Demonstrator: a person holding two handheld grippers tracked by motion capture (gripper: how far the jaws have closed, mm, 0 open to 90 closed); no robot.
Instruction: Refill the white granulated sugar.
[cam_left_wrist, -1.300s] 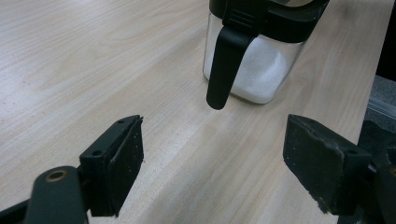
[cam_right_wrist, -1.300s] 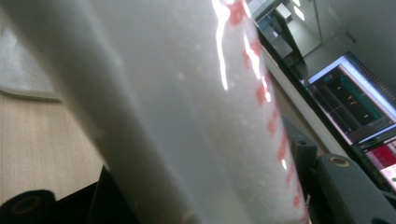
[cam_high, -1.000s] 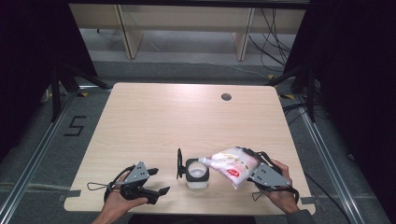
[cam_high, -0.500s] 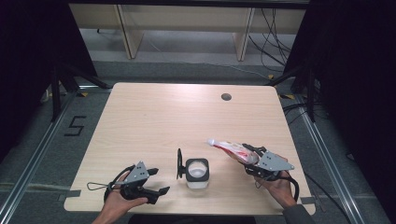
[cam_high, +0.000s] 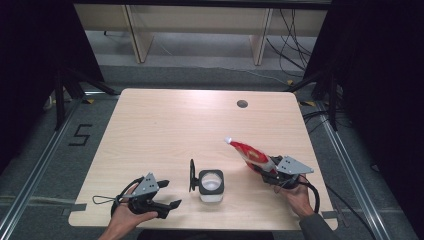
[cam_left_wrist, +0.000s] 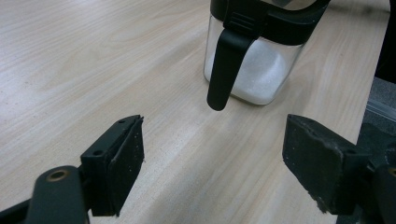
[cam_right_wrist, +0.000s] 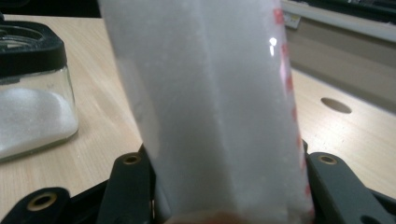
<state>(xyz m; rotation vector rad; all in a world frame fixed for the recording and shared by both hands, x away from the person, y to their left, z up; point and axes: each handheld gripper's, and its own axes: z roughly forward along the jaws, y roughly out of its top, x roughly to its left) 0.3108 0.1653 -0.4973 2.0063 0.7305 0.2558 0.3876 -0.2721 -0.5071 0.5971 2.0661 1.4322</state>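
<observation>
1. L side first: left gripper (cam_high: 159, 196) rests on the table (cam_high: 165, 125) near the front edge, jaws wide apart, nothing between them. Same spot and pose as in both earlier frames, so no change. From the left gripper view the jaws point at the jar (cam_left_wrist: 254, 51), which stands a short way beyond them, not touching.

2. Centre: the jar (cam_high: 211, 184) is upright, partly filled w/ white granules, black lid (cam_high: 192, 175) flipped open to its left. It hasn't shifted vs the earlier frames.

3. R side, the real change: right gripper (cam_high: 270, 172) holds the red-and-white pouch (cam_high: 248, 154). A second ago the pouch hung right by the jar mouth; now it's pulled off to the right and sits lower, well apart from the jar. Jaws have just been closing a bit further, w/ the pouch between them; the right gripper view shows the pouch (cam_right_wrist: 210, 107) clamped at its lower end.

4. Meaning, my read: pour looks done, pouch is being withdrawn, prob to be set down on the table.

5. Pouch direction: long axis runs diagonally, from the gripper up-left across the table; white tip (cam_high: 229, 141) points away from the person and slightly toward the jar side, raised off the top, not tipped into the jar.
</observation>
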